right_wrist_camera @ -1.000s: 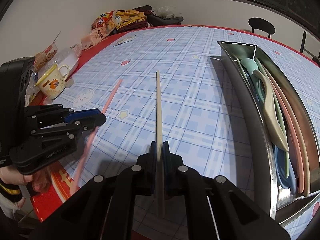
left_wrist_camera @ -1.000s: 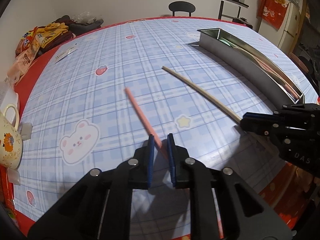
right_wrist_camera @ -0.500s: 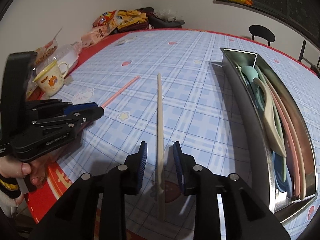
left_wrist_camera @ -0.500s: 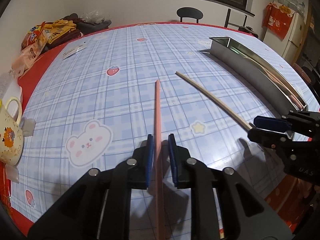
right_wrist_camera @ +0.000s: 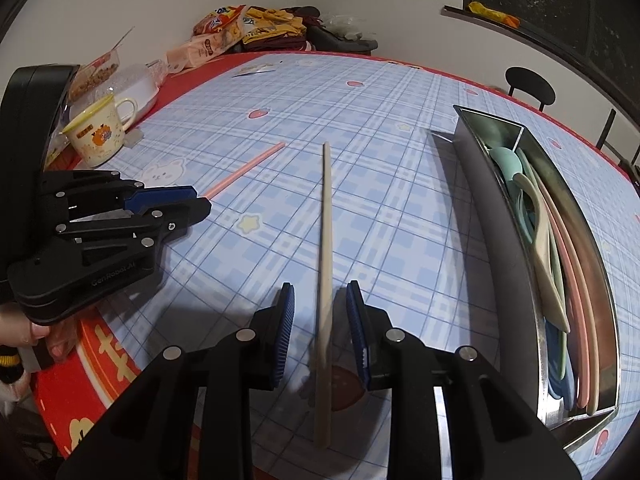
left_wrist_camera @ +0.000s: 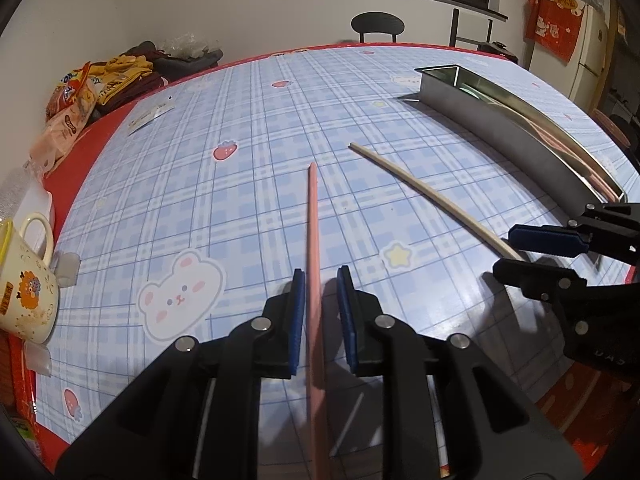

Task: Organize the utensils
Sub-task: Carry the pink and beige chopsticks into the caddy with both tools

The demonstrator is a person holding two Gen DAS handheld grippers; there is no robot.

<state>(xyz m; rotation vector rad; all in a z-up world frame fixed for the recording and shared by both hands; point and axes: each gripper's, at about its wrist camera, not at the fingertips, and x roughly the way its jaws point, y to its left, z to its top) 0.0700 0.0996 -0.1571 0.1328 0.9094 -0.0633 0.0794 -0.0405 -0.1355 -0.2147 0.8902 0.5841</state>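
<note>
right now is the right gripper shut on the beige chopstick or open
Open. The right gripper straddles the beige chopstick, with a clear gap between each blue pad and the stick, which lies on the table.

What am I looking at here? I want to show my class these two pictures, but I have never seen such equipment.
A person holds two hand-held grippers; each carries a camera looking along its fingers. One picture is from the left gripper, the other from the right gripper. On the checked tablecloth lie a pink chopstick and a beige chopstick, each between open jaws, so nothing is gripped. A metal tray on the right holds more utensils. A mug stands at the left edge.
</note>
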